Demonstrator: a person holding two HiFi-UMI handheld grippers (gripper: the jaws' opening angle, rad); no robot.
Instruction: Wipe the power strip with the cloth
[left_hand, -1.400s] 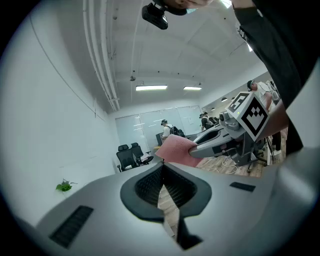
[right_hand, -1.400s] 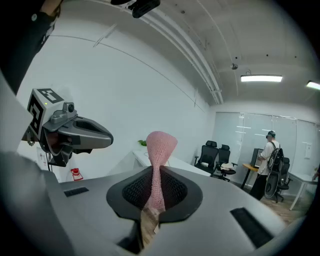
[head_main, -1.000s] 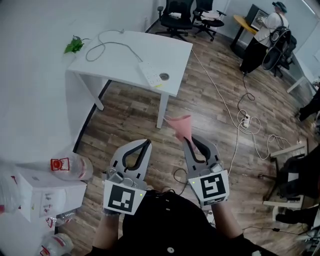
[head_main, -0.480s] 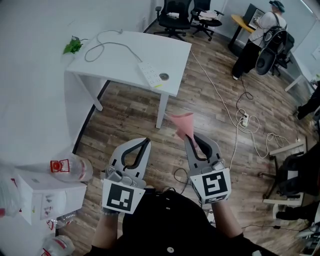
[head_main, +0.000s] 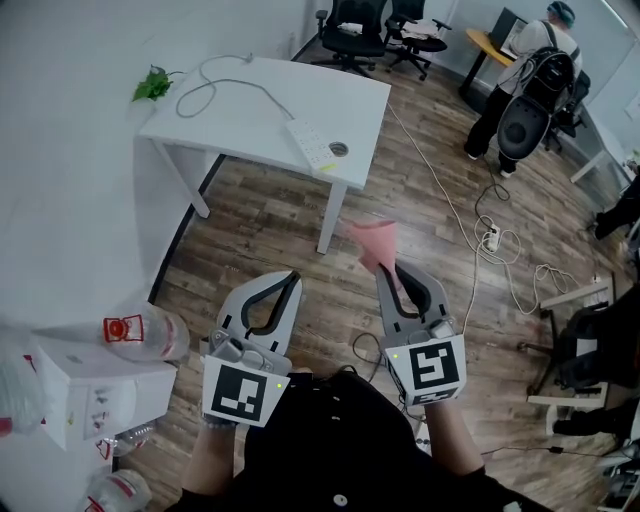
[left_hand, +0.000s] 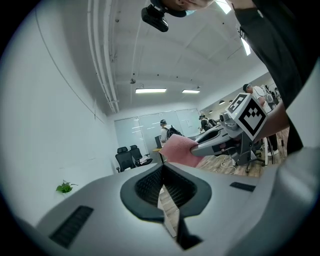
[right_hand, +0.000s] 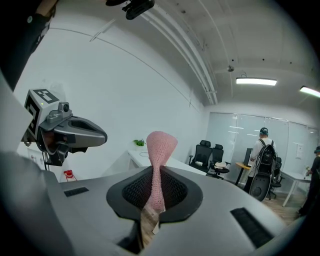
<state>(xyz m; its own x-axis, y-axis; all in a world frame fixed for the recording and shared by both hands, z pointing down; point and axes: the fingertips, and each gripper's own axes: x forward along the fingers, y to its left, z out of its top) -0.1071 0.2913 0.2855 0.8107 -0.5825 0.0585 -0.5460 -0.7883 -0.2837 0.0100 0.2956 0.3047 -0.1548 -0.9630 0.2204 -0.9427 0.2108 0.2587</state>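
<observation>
A white power strip lies near the front edge of the white table, its grey cord looping across the top. Both grippers hang over the wooden floor, well short of the table. My right gripper is shut on a pink cloth, which sticks up beyond the jaw tips. The right gripper view shows the cloth pinched between the pads of the right gripper. My left gripper is shut with nothing in it. In the left gripper view, its jaws meet, with the cloth off to the right.
A small green plant sits at the table's far left corner. White cables and a second strip trail over the floor on the right. A person with a backpack stands at the back right near office chairs. A box and bottles lie at lower left.
Both grippers have drifted slightly to the right with the cloth still held. The person at the back right has shifted position.
</observation>
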